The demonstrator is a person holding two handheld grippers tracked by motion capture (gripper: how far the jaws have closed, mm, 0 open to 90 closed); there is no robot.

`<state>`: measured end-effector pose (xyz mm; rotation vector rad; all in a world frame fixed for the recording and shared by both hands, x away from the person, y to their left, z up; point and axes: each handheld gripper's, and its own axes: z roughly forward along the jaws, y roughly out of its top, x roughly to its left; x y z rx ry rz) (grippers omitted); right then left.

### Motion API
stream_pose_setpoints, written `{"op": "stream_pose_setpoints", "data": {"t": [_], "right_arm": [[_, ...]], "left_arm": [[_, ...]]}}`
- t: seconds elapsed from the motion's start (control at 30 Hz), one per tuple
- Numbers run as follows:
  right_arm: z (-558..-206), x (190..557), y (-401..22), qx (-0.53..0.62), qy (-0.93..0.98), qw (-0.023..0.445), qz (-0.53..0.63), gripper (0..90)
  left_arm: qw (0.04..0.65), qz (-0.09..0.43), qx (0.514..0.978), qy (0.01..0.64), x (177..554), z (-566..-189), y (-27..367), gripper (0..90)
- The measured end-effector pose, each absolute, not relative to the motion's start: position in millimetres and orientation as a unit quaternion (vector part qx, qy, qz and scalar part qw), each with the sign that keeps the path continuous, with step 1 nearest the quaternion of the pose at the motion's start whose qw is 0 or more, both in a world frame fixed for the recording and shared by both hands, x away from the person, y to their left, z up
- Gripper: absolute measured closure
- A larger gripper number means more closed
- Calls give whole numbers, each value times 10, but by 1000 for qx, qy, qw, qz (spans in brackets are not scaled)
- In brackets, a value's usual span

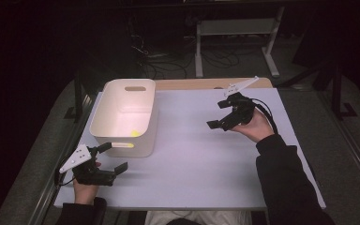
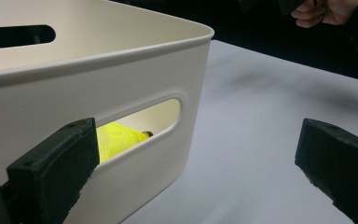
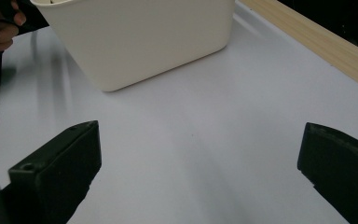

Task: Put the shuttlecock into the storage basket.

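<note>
bin | cream plastic, slotted handles, yellow item inside; left gripper jaws wide; right gripper jaws wide

A dim lab or test room: a white-topped table stands on grey carpet, with loose cables and a metal stand's legs on the far floor.
</note>
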<state>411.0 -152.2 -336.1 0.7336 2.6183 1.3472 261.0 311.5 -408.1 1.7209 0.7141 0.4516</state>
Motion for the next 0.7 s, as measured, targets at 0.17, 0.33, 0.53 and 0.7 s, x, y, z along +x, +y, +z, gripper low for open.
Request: {"op": "stream_pose_setpoints", "data": {"t": [0.17,0.33,0.53,0.7], "right_arm": [[-3398,4071,-1565,242,862,54,442,0],[-3444,4034,-1626,247,860,54,444,0],[-3489,3987,-1707,251,857,57,447,0],[-3507,3950,-1786,257,852,60,452,0]], "left_arm": [[575,193,734,305,2609,-4080,3116,0],[574,193,735,305,2611,-4081,3116,0],[574,193,735,306,2608,-4082,3115,0],[574,193,735,306,2609,-4082,3115,0]]}}
